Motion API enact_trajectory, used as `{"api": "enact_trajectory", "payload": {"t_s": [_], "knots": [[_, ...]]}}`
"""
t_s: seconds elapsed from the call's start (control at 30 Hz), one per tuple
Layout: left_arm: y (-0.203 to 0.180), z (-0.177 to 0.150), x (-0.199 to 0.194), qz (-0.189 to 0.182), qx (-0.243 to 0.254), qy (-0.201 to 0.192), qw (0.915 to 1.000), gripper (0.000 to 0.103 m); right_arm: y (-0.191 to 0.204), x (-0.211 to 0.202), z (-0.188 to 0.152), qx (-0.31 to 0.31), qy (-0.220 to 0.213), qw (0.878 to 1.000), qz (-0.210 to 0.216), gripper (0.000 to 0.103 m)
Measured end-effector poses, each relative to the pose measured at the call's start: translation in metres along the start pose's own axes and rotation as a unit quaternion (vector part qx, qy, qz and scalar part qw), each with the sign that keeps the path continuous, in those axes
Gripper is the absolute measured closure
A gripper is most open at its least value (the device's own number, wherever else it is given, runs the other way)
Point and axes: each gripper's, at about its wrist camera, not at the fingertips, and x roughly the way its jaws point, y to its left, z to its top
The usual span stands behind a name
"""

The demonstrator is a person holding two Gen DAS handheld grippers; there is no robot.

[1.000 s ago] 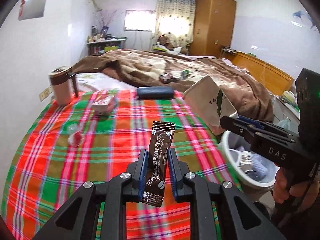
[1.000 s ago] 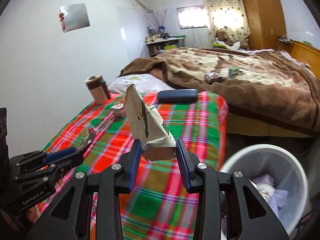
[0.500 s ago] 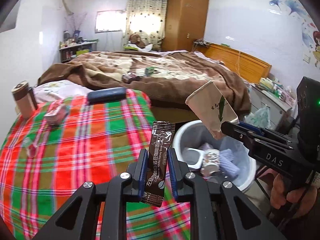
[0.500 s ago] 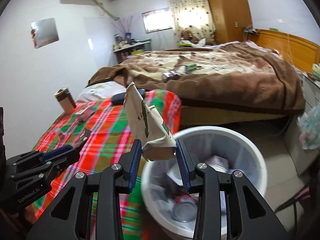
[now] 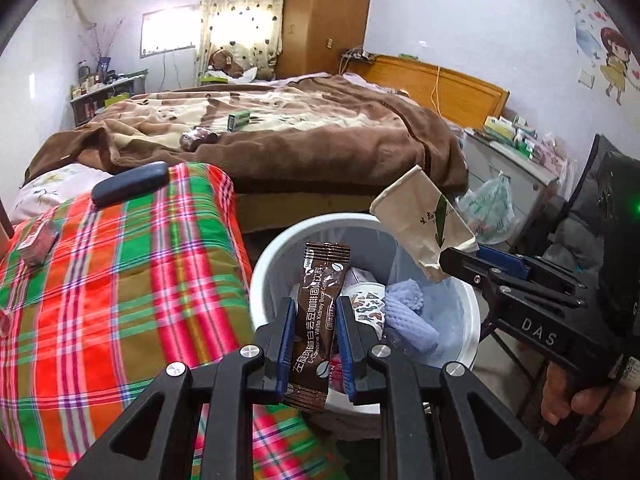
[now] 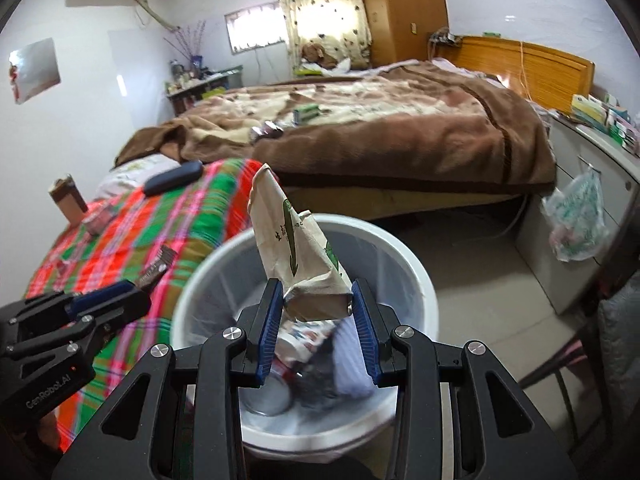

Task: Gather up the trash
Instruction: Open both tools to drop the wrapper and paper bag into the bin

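Observation:
My left gripper (image 5: 314, 322) is shut on a brown coffee sachet (image 5: 320, 312), held upright over the near rim of a white trash bin (image 5: 272, 256). My right gripper (image 6: 316, 308) is shut on a crushed beige paper cup (image 6: 296, 256) with a green leaf print, held above the bin's (image 6: 416, 276) opening. The cup also shows in the left wrist view (image 5: 424, 216), at the tip of the right gripper (image 5: 444, 258). The bin holds a printed cup, a can and pale blue cloth. The left gripper (image 6: 138, 294) shows at the left of the right wrist view.
A plaid-covered table (image 5: 100, 280) stands left of the bin, with a dark case (image 5: 130, 188), a small pink box (image 5: 38, 240) and a brown tumbler (image 6: 66, 200). A bed with a brown blanket (image 5: 320, 136) lies behind. A cabinet with a hanging plastic bag (image 6: 576, 220) stands at right.
Both grippers have swung right from over the plaid table to over the bin, still holding the sachet and the paper cup. The bin now fills the lower middle of both views.

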Motion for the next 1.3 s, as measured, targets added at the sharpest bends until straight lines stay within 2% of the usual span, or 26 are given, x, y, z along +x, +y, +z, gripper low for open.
{"api": "enact_trajectory", "payload": {"t_s": [0.33,0.53,0.57,0.6,0.67,0.7,0.77,0.83,1.3], "knots": [[-0.013,-0.001,0.022,-0.009,0.003,0.019,0.9998,0.081,-0.017,0.009,-0.011,0.007,0.028,0.999,-0.033,0.066],[-0.014,-0.001,0.031,-0.010,0.000,0.026,0.9996,0.080,-0.019,0.009,-0.013,0.005,0.031,0.999,-0.031,0.066],[-0.014,-0.001,0.033,-0.007,-0.001,0.027,0.9996,0.075,-0.019,0.009,-0.012,0.004,0.032,0.999,-0.031,0.065],[-0.013,-0.001,0.034,-0.009,-0.003,0.027,0.9996,0.062,-0.019,0.010,-0.012,0.004,0.034,0.999,-0.031,0.065],[-0.012,-0.001,0.034,-0.019,-0.010,0.028,0.9994,0.047,-0.020,0.011,-0.013,0.005,0.039,0.999,-0.031,0.065],[-0.011,-0.002,0.033,-0.019,-0.012,0.026,0.9994,0.046,-0.022,0.011,-0.013,0.008,0.038,0.999,-0.034,0.065],[-0.012,-0.001,0.033,-0.015,-0.009,0.026,0.9995,0.046,-0.023,0.011,-0.013,0.011,0.036,0.999,-0.036,0.053],[-0.012,-0.001,0.032,-0.014,-0.010,0.026,0.9995,0.046,-0.023,0.010,-0.014,0.014,0.036,0.999,-0.032,0.047],[0.001,-0.006,0.007,-0.003,-0.023,0.008,0.9997,0.046,-0.011,-0.002,-0.012,0.015,0.016,0.999,-0.026,0.047]]}}
